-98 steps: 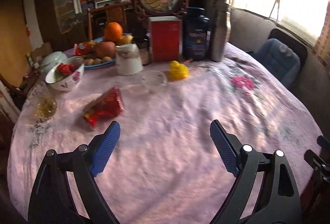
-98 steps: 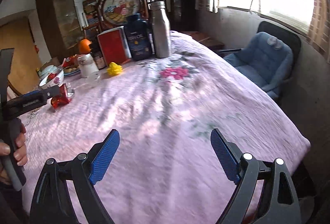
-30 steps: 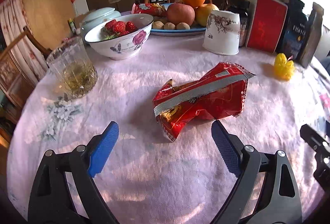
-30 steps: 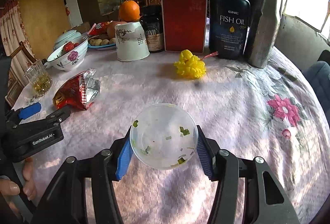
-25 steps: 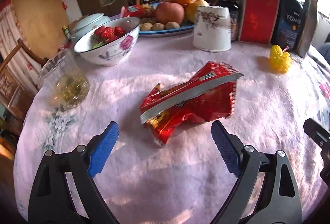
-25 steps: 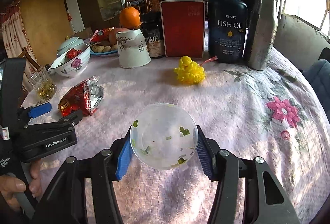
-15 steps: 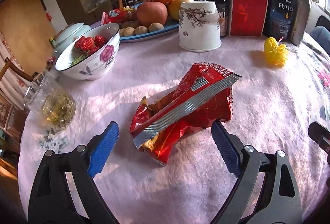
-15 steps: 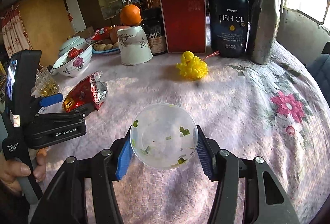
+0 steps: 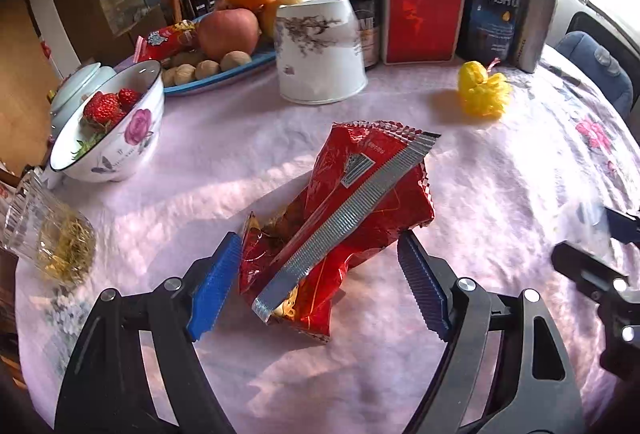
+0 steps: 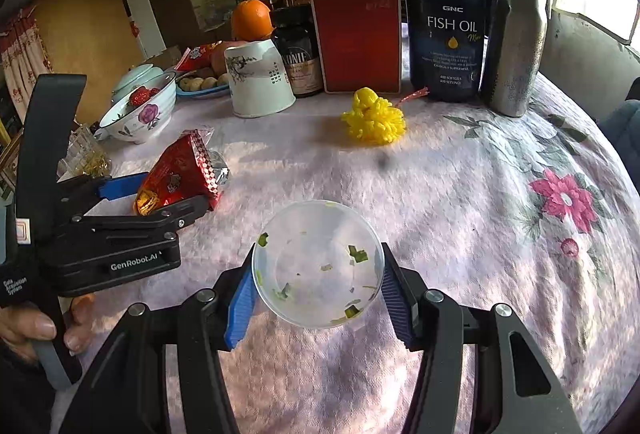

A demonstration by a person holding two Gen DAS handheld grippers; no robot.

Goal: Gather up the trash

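A crumpled red snack wrapper (image 9: 360,202) with a silver seam lies on the pink tablecloth (image 9: 500,174). My left gripper (image 9: 318,238) straddles its near end. The jaws are closing, with the wrapper between them and the blue pads (image 9: 216,282) close beside it but not squeezing. In the right wrist view the same wrapper (image 10: 180,166) sits between the left gripper's fingers (image 10: 120,185). My right gripper (image 10: 318,268) is shut on a clear plastic cup (image 10: 320,234) flecked with green scraps, held above the cloth. A yellow crumpled wad (image 10: 374,122) lies farther back.
Left of the wrapper stand a strawberry bowl (image 9: 120,150) and a glass (image 9: 48,234). Behind are an upturned white cup (image 9: 320,54), a blue fruit plate (image 9: 224,80), a red box (image 10: 356,34), a fish oil bottle (image 10: 446,26) and a steel flask (image 10: 516,30). A hand (image 10: 36,326) grips the left tool.
The left gripper has moved forward over the wrapper and rolled, and its jaws have narrowed around it. The right gripper has kept still with the cup.
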